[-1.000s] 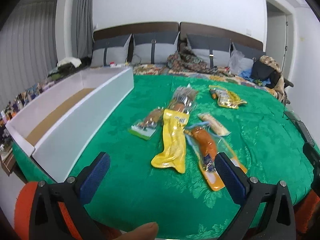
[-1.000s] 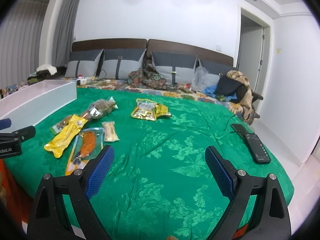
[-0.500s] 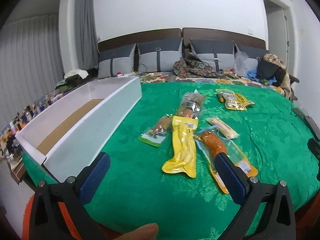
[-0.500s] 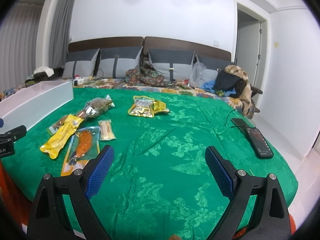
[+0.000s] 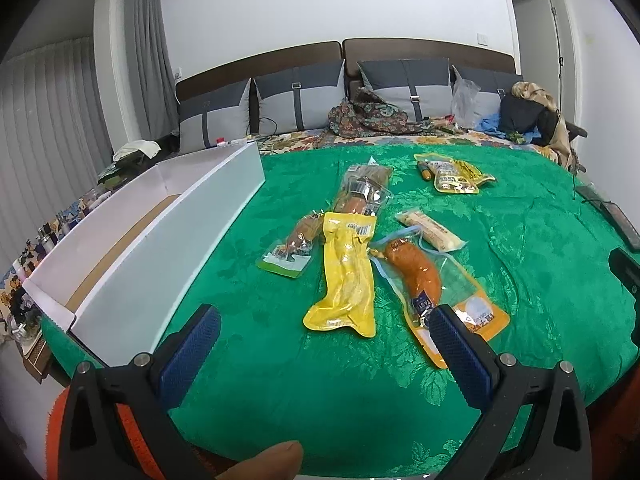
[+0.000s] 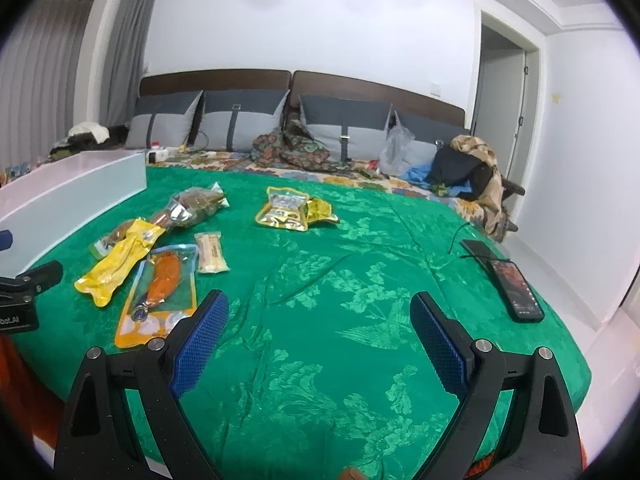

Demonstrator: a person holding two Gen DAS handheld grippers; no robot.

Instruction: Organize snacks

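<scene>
Several snack packs lie on a green bedspread [image 5: 280, 360]: a long yellow pouch [image 5: 348, 276], a clear pack with an orange sausage [image 5: 420, 276], a green-edged pack [image 5: 292, 246], a clear brown pack [image 5: 364, 190], a pale bar [image 5: 428, 232] and a yellow bag [image 5: 452, 172] farther back. A long white open box [image 5: 160, 248] stands at the left. My left gripper [image 5: 324, 320] hovers open just short of the yellow pouch. My right gripper [image 6: 318, 304] is open over bare bedspread [image 6: 340, 320], right of the sausage pack [image 6: 164, 280] and yellow pouch [image 6: 120, 260].
Two phones [image 6: 516, 288] and a cable lie near the bed's right edge. Grey pillows [image 5: 304, 96], patterned cloth and clothes are piled along the headboard. Part of the left gripper [image 6: 24, 292] shows at the left edge of the right wrist view.
Both grippers have moved forward and a little higher toward the snacks, which now look larger and closer. Both stay open and the packs have not moved.
</scene>
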